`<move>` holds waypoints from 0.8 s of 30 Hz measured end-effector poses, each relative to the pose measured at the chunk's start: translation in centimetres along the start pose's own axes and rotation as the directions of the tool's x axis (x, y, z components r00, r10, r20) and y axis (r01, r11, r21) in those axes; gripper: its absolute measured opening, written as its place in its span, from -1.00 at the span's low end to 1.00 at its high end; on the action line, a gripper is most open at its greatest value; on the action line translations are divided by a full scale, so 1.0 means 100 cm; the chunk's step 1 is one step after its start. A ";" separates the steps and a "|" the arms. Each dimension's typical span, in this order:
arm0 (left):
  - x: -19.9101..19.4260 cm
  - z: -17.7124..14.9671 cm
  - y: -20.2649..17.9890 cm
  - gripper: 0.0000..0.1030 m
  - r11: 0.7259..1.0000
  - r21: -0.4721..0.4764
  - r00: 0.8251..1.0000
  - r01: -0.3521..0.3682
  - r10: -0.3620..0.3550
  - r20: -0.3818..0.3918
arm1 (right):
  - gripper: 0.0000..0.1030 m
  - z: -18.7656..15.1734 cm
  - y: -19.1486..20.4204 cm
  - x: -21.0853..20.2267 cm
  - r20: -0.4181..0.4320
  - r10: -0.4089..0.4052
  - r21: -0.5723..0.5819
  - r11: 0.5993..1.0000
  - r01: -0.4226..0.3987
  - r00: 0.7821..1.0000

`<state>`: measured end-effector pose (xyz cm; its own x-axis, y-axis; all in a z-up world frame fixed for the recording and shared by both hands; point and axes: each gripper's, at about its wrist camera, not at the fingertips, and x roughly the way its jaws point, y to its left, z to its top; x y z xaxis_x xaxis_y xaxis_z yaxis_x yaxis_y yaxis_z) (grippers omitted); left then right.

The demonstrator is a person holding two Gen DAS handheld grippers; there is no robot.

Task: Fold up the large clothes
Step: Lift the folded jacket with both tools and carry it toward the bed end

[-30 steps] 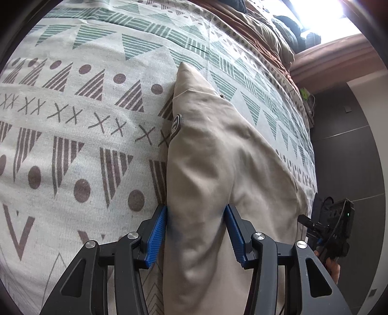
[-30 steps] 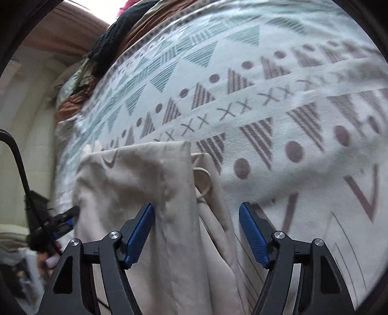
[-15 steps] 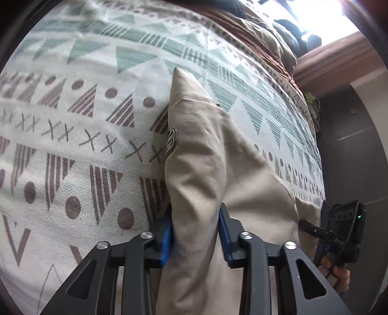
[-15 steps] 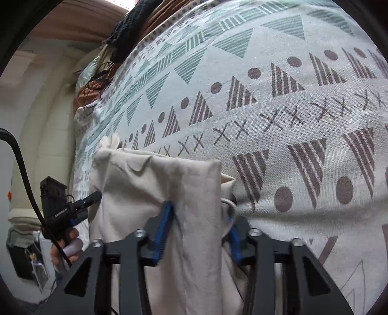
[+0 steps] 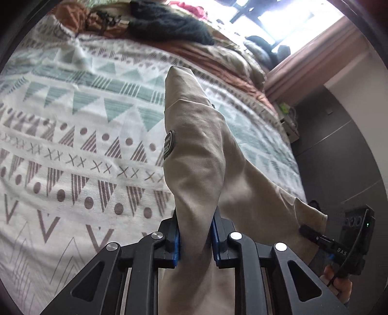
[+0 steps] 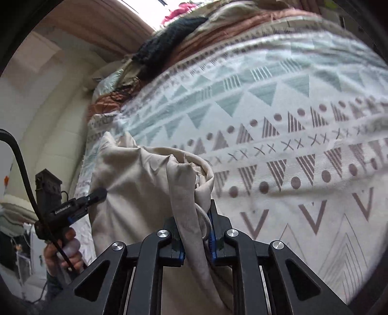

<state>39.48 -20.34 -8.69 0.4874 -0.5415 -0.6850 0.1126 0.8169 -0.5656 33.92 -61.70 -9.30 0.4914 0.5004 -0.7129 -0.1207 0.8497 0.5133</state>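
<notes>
You're in a home bedroom: patterned bedspread (image 5: 72,145) covers the bed, rumpled clothes pile (image 5: 169,26) at its far end, curtained window (image 5: 286,21) far right.

left gripper (image 5: 195,236) jaws just closing, right gripper (image 6: 196,238) likewise, seemingly clamped

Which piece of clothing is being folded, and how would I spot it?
Look at the bed with the patterned bedspread of triangles, dots and crosses. Near its edge, a plain beige garment rises off it, pinched in both hand-held grippers. It alone has no pattern, just a small dark oval patch.
</notes>
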 end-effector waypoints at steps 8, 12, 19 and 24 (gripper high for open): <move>-0.061 -0.013 -0.025 -0.62 0.997 0.043 0.995 0.059 -0.062 0.076 | -0.73 -0.029 0.050 -0.068 0.124 0.042 -0.057 0.998 -0.035 0.991; -0.095 -0.019 -0.035 -0.63 0.994 0.068 0.989 0.087 -0.094 0.118 | -0.73 -0.049 0.080 -0.102 0.184 0.074 -0.086 0.995 -0.059 0.980; -0.156 -0.028 -0.042 -0.64 0.988 0.112 0.971 0.111 -0.131 0.200 | -0.74 -0.077 0.127 -0.141 0.256 0.115 -0.134 0.988 -0.083 0.960; -0.201 -0.031 -0.041 -0.66 0.984 0.140 0.954 0.111 -0.144 0.263 | -0.74 -0.091 0.161 -0.164 0.297 0.158 -0.175 0.979 -0.109 0.942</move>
<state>26.54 -13.46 5.99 0.6761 -0.5825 -0.4513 0.2857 0.7718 -0.5681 16.07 -54.73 6.26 0.7000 0.5561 -0.4480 -0.3226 0.8060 0.4963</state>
